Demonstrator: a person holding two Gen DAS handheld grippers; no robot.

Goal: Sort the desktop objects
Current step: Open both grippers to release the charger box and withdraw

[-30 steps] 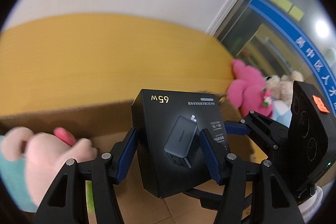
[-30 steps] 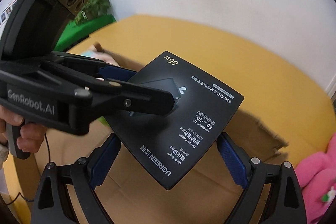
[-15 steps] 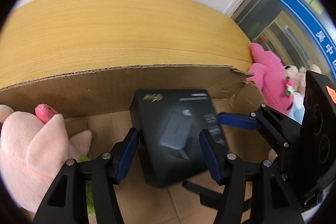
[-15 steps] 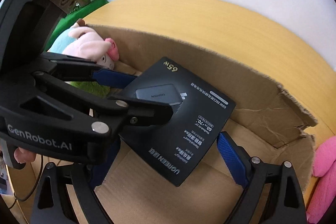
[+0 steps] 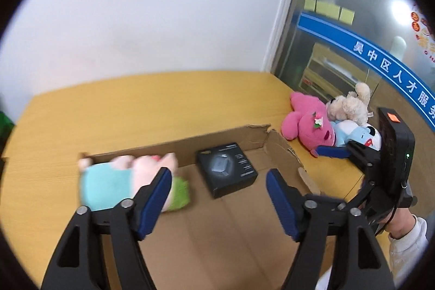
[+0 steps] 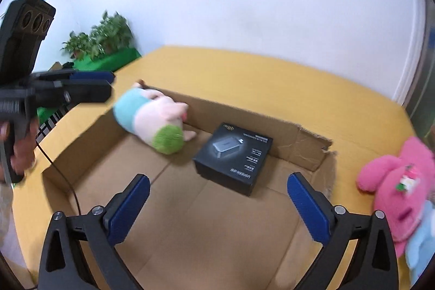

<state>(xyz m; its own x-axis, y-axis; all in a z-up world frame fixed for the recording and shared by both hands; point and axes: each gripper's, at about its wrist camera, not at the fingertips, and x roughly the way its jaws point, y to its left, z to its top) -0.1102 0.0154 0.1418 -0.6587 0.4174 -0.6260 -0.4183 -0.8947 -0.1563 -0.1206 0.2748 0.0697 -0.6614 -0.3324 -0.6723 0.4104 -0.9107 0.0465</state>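
Observation:
A black charger box (image 5: 227,172) (image 6: 234,157) lies flat on the floor of an open cardboard box (image 5: 217,230) (image 6: 190,222), near its far wall. A pink plush pig in pale blue and green (image 5: 127,181) (image 6: 152,124) lies in the same box to the left of it. My left gripper (image 5: 217,181) hangs above and short of the charger box, its jaws opening, nothing between them. My right gripper (image 6: 217,185) also hovers back from it, jaws opening wide and empty.
A pink plush (image 5: 307,121) (image 6: 399,186), a beige plush (image 5: 348,105) and a pale blue and white plush (image 5: 359,135) lie on the yellow table (image 5: 136,105) right of the cardboard box. Potted plants (image 6: 100,37) stand at the far left. A hand holds each gripper handle.
Both grippers let go of the charger box, which dropped flat into the cardboard box. Both have pulled back and up, with jaws wider apart.

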